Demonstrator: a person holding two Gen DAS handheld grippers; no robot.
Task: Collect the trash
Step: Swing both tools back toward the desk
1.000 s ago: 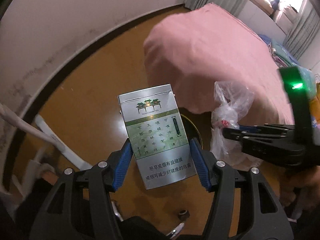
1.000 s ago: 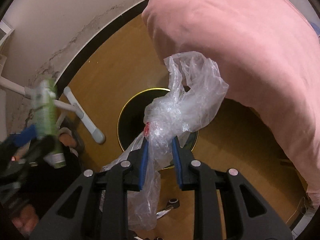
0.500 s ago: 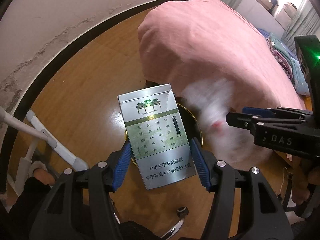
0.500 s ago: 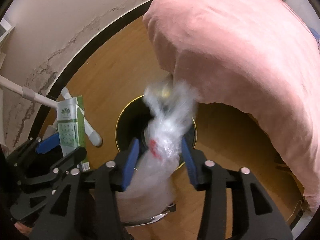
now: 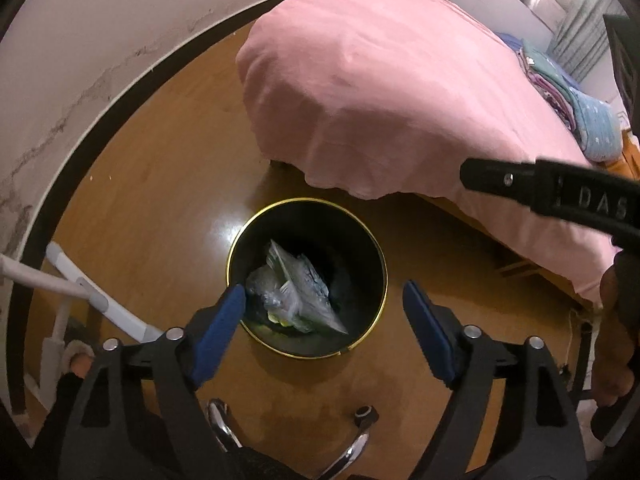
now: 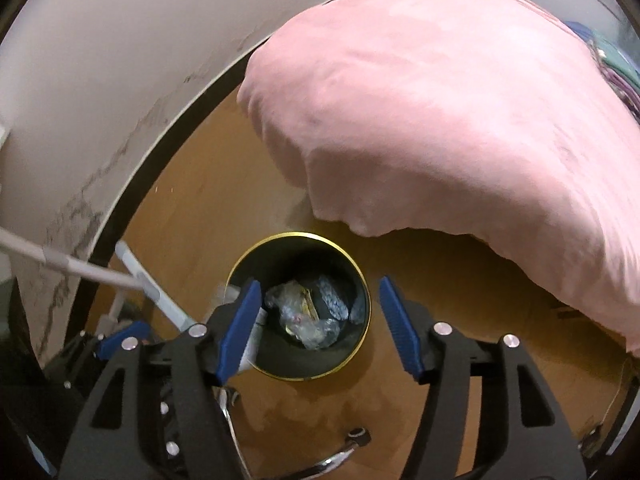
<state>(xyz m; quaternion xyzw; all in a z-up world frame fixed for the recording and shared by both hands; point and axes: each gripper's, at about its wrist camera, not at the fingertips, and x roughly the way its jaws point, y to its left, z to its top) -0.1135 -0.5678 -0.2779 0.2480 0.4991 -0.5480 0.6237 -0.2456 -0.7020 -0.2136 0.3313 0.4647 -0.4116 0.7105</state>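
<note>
Both tools [image 5: 322, 332] [image 6: 318, 326] gape above the bin [image 5: 380, 264].

Glossy wooden floor [image 5: 160, 184], gold-rimmed black bin [image 5: 308, 202], matt pink cloth [image 5: 400, 92].

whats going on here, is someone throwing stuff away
Yes. A person holds a two-finger gripper in each hand above a black bin with a gold rim on the wooden floor, next to a bed with a pink cover. Both the left gripper and the right gripper are open and hold nothing. Crumpled clear plastic and other trash lie inside the bin.
</note>
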